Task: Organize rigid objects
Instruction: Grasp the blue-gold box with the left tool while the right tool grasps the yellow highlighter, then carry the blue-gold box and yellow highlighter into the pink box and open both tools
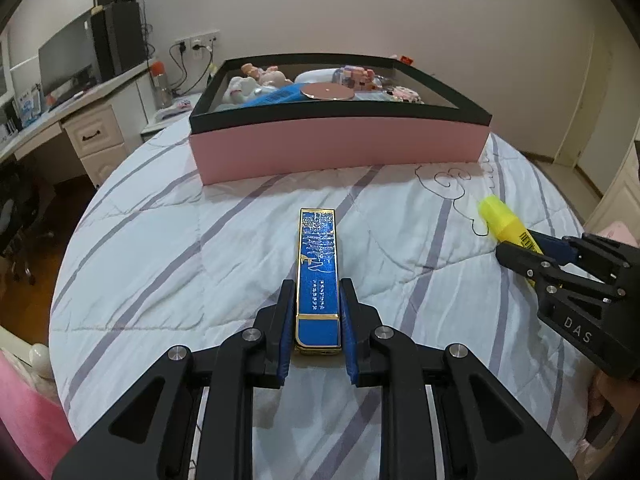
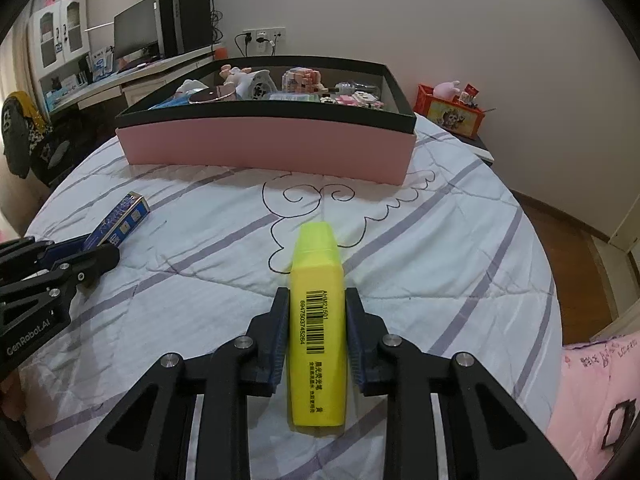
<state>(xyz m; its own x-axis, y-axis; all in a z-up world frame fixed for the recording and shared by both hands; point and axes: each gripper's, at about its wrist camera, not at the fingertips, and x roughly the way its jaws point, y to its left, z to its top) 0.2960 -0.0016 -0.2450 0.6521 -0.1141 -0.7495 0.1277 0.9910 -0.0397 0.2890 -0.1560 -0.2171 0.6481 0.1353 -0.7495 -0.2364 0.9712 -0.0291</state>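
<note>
Currently the left gripper (image 1: 318, 296) is clamping one slim blue box (image 1: 318, 264), its pads pressing both long sides of the gold-edged case, which is pointing straight ahead above the striped quilt (image 1: 160, 248). The right gripper (image 2: 317, 308) is clenching one yellow highlighter (image 2: 318, 320), barcode side up and cap end forward, its pads squeezing the marker's body. Whether either thing is resting on the quilt or hanging just above it, I cannot tell.

Ahead of both, one pink storage box (image 1: 340, 144) with a black rim is sitting on the bed, its near wall running across the full path. It is already holding a crowd of small toys and a round disc (image 1: 328, 91); its near rim is standing higher than both held items. A wide stretch of bare quilt is lying between the grippers and that wall.

The two grippers are sitting side by side, well apart, each showing in the other's view. Beyond the bed's left edge one desk (image 1: 60, 120) with one monitor (image 1: 68, 60) is standing; at the far right corner one red box (image 2: 450, 112) is sitting beside the bed.
</note>
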